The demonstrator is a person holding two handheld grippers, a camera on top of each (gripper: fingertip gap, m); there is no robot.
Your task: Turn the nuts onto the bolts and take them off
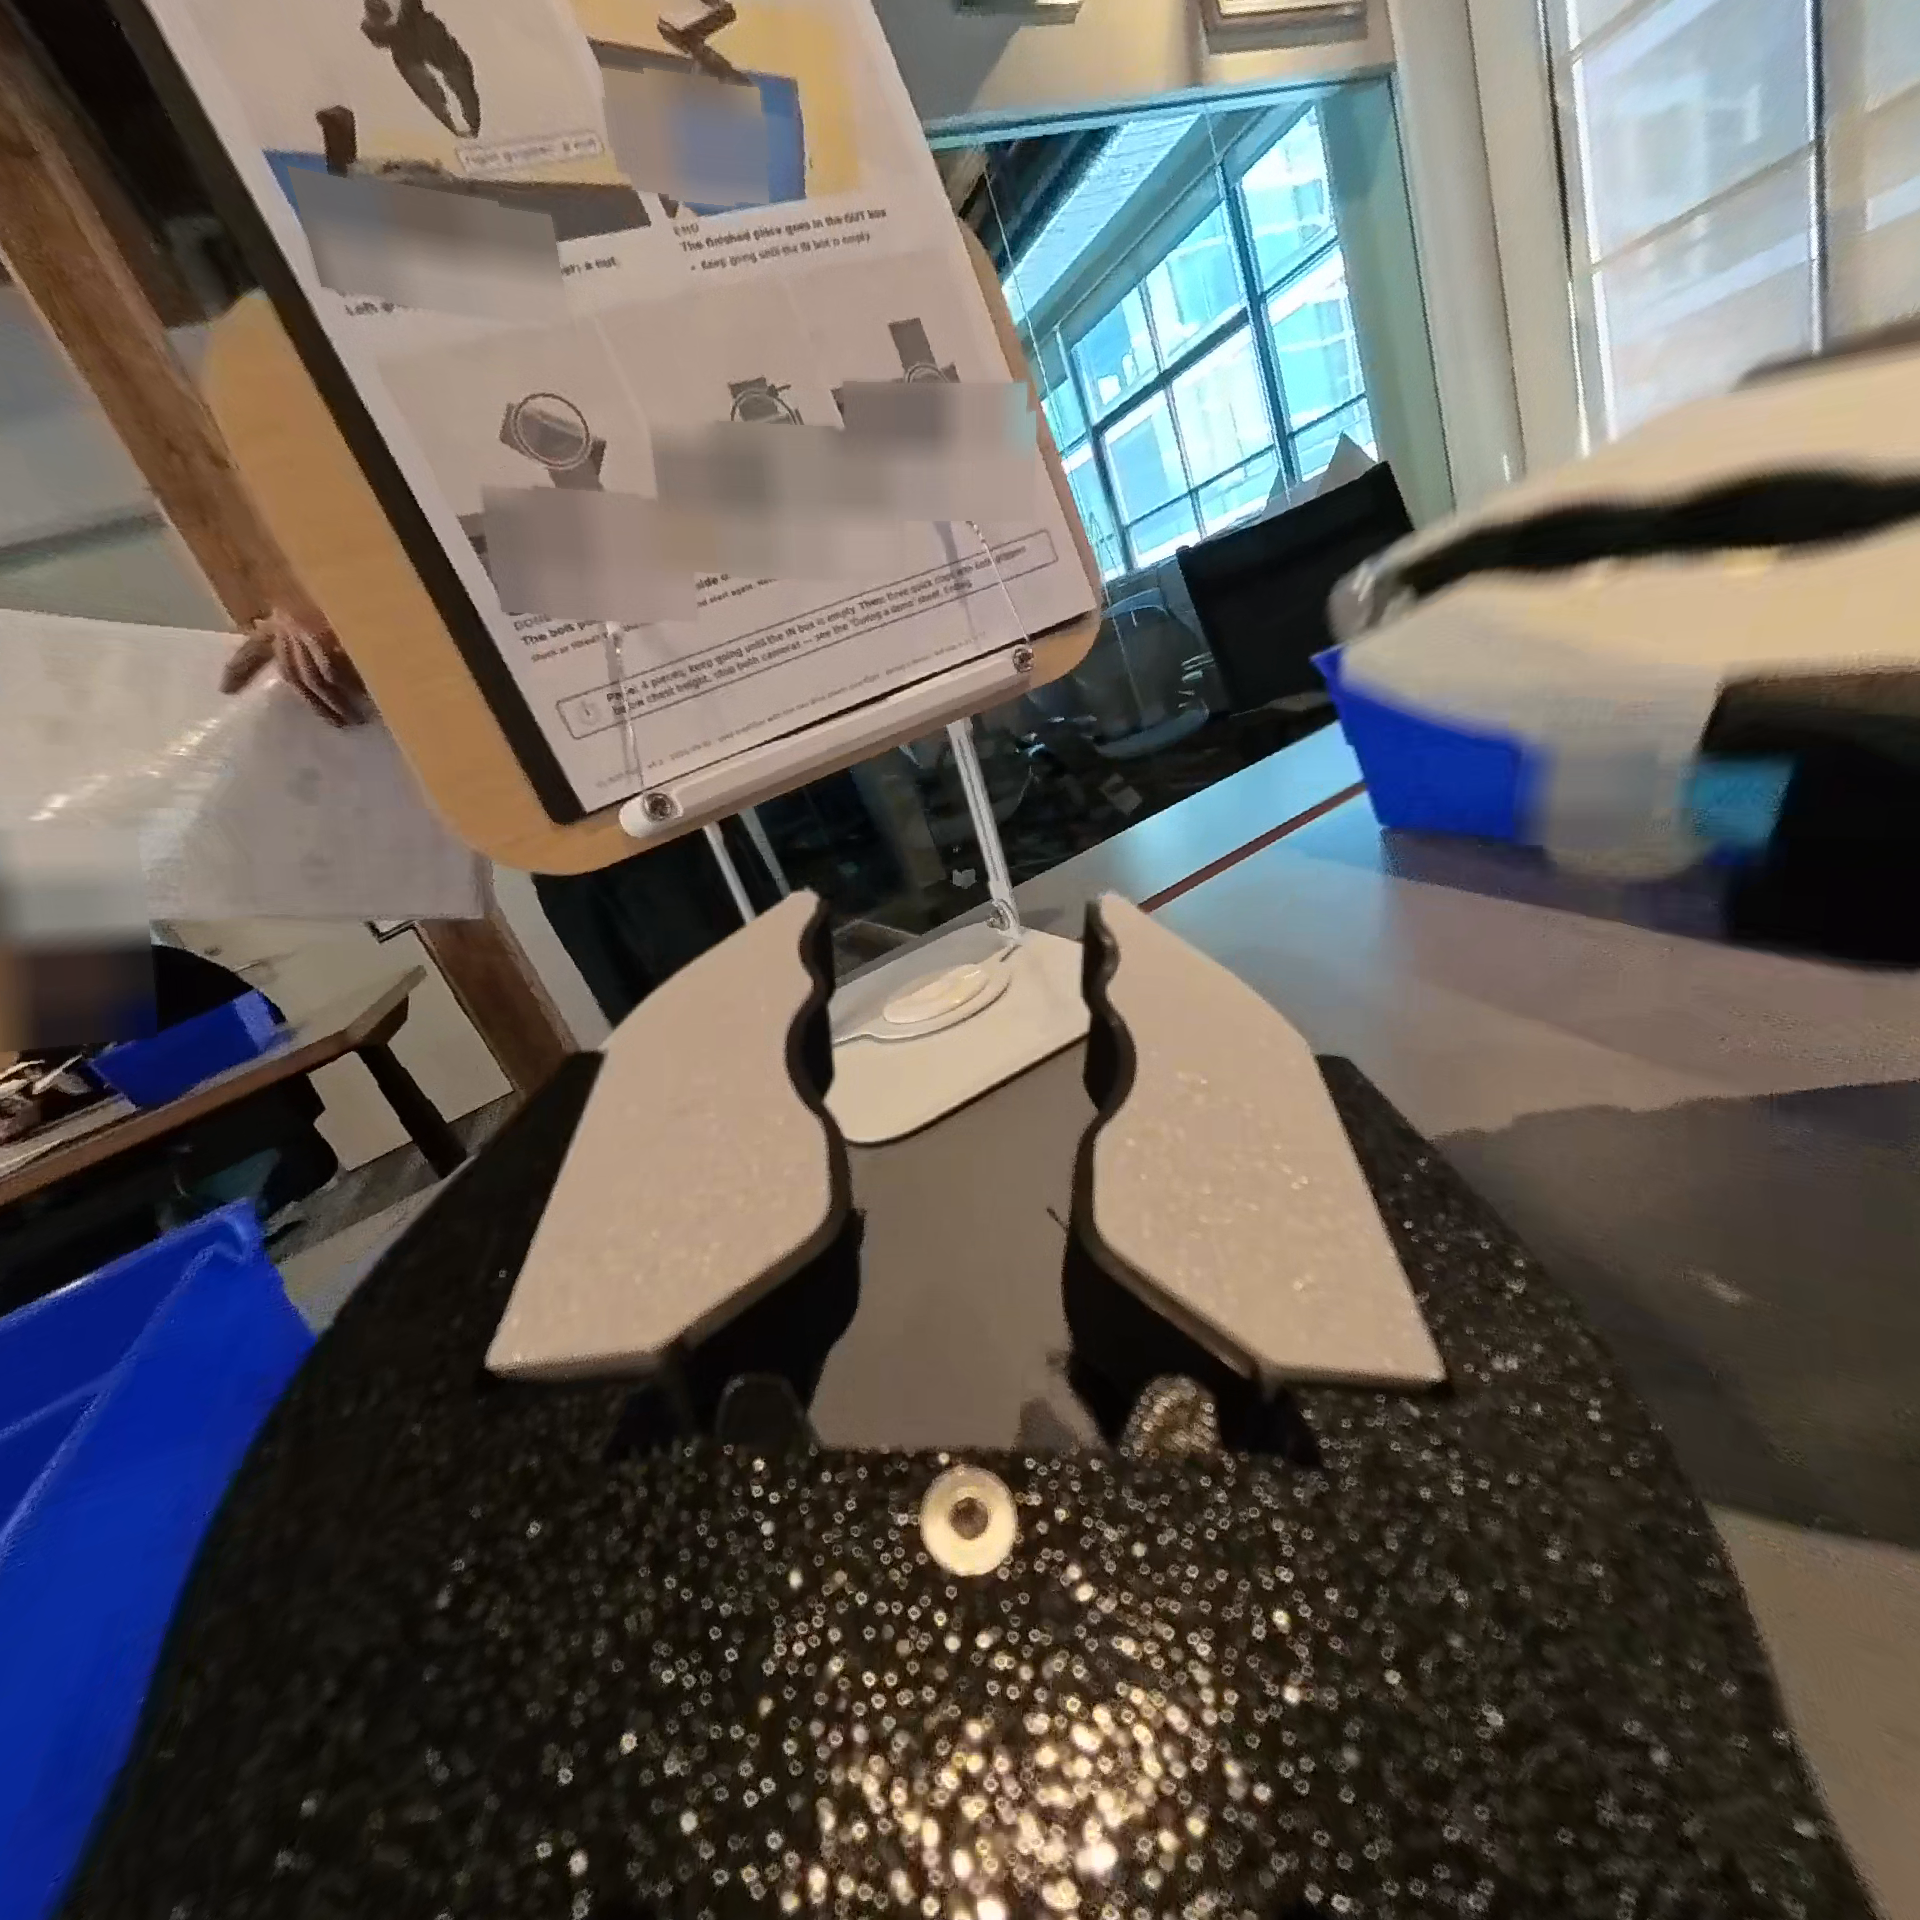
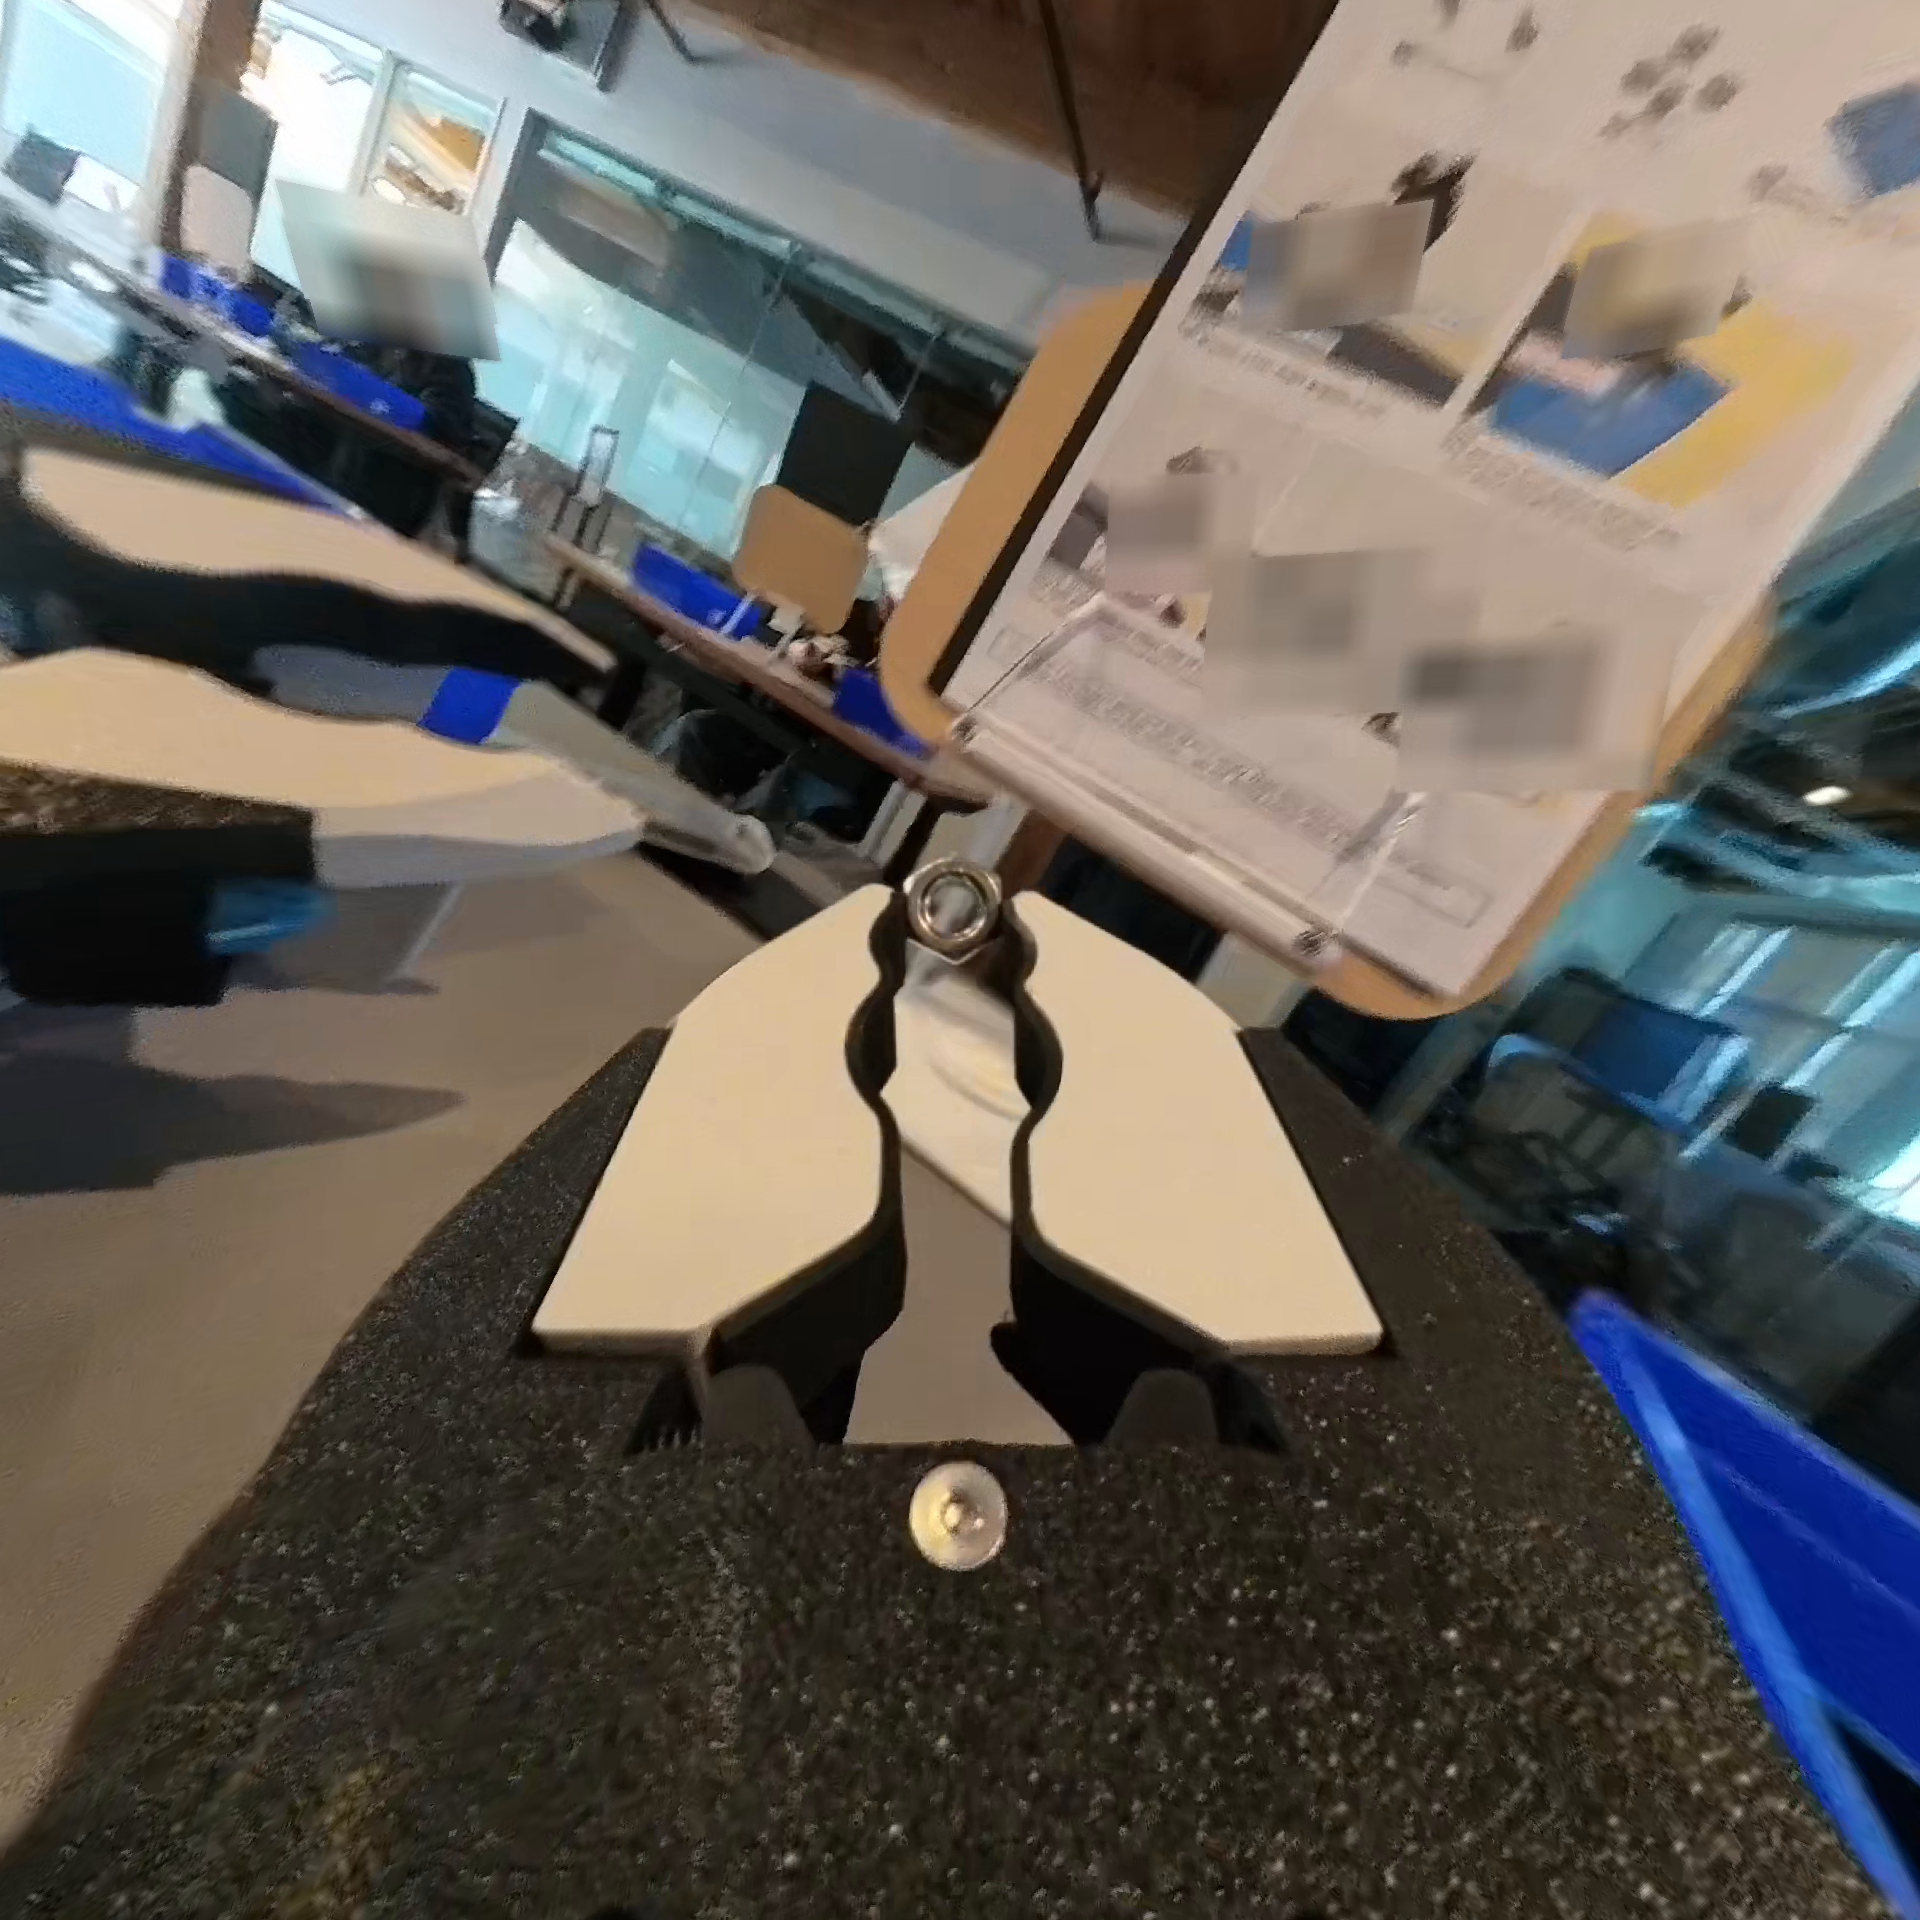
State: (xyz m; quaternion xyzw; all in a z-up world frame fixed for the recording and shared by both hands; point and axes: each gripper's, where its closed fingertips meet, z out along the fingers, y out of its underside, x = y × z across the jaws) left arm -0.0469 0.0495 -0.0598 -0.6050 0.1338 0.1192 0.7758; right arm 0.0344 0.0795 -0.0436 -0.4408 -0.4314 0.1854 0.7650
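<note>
My right gripper point(image 2: 951, 902) is shut on a small silver hex nut point(image 2: 952, 943), pinched at the very fingertips with its hole facing the camera, held above the grey table point(image 2: 312, 1195). In the left wrist view the right gripper point(image 1: 1361, 608) shows blurred at the right, something silvery at its tip. My left gripper point(image 1: 956, 935) is open and empty, its fingers wide apart above the table point(image 1: 1455, 987). It also shows at the left of the right wrist view point(image 2: 623, 743), open. No bolt shows in either view.
An instruction board on a clear stand point(image 1: 675, 468) stands straight ahead, also in the right wrist view point(image 2: 1351, 520). A blue bin point(image 1: 125, 1507) sits at the left, another point(image 1: 1434, 769) at the right, also seen in the right wrist view point(image 2: 1766, 1507). More tables and a person's hand lie behind.
</note>
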